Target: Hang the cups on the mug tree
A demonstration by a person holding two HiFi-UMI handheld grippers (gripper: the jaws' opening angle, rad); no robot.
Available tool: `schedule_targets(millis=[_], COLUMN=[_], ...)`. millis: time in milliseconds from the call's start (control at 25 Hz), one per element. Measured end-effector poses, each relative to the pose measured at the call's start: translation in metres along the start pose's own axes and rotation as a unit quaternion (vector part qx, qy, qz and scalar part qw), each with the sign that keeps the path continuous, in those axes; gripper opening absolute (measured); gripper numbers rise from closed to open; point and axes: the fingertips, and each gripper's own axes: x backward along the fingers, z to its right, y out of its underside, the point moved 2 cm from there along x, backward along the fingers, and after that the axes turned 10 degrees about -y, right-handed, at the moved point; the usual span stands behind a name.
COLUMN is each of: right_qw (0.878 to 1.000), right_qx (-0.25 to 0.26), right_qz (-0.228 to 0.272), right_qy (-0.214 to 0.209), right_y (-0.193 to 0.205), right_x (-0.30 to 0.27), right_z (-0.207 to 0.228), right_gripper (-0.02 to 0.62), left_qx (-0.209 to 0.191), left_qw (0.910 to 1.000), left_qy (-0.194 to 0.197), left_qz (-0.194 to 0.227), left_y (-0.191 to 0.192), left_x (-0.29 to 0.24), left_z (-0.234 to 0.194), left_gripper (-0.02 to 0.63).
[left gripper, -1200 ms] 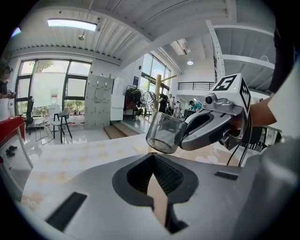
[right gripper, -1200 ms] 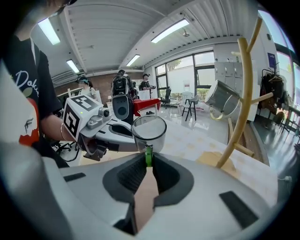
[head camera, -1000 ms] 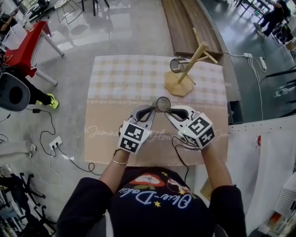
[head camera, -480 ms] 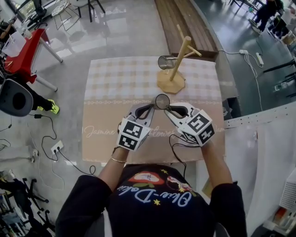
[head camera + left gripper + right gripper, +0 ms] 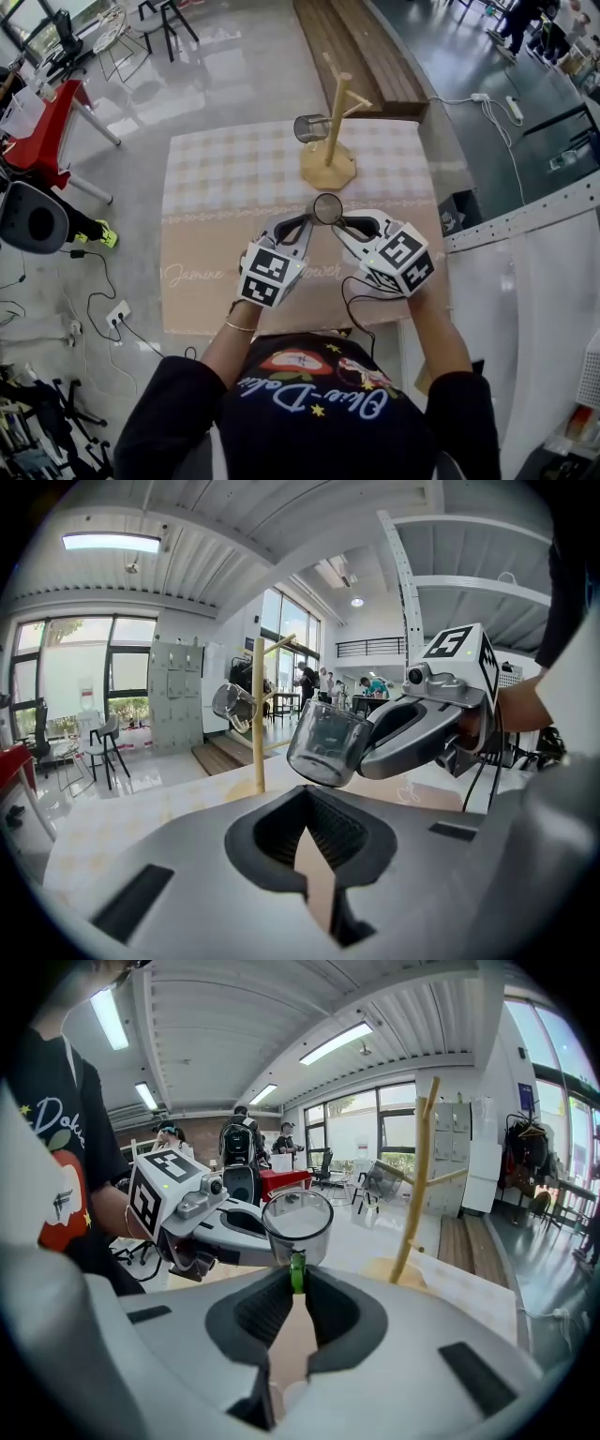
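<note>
Your right gripper (image 5: 296,1286) is pinching the green handle (image 5: 296,1266) of a glass cup (image 5: 297,1222). Its two fingers are squeezed on that thin handle, one on each side. The round cup sits just past the tips with its mouth up. The cup is up in the air over the middle of the table (image 5: 202,281), a bit nearer the far edge than the near edge. Your left gripper (image 5: 305,803) has its fingers closed together with nothing between them. The cup is just ahead of those fingers and a little above them, not inside them. In the head view the left tips are right beside the cup's left side, but you cannot tell if they touch it. The mug tree (image 5: 337,117) stands near the far edge of the table, a little toward the far right corner. Another glass cup (image 5: 307,127) hangs on its left side. The cup you hold is near the tree's base (image 5: 328,172) but apart from it.
</note>
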Motion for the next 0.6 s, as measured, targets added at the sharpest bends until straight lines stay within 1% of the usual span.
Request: schedule_targets(millis=[280, 600], right_qw=[1.0, 1.0], right_qx=[0.008, 0.019], right_qz=[0.005, 0.017], right_qy=[0.011, 0.017], right_y=[0.012, 0.019], right_x=[0.026, 0.051], right_z=[-0.007, -0.002], right_gripper=[0.046, 0.046], left_qx=[-0.016, -0.032], left_qw=[0.9998, 0.9993], left_qy=[0.01, 0.013], left_qz=[0.007, 0.014], left_y=[-0.005, -0.016], left_x=[0.001, -0.009], left_z=[0.03, 0.056], left_gripper=[0.003, 0.003])
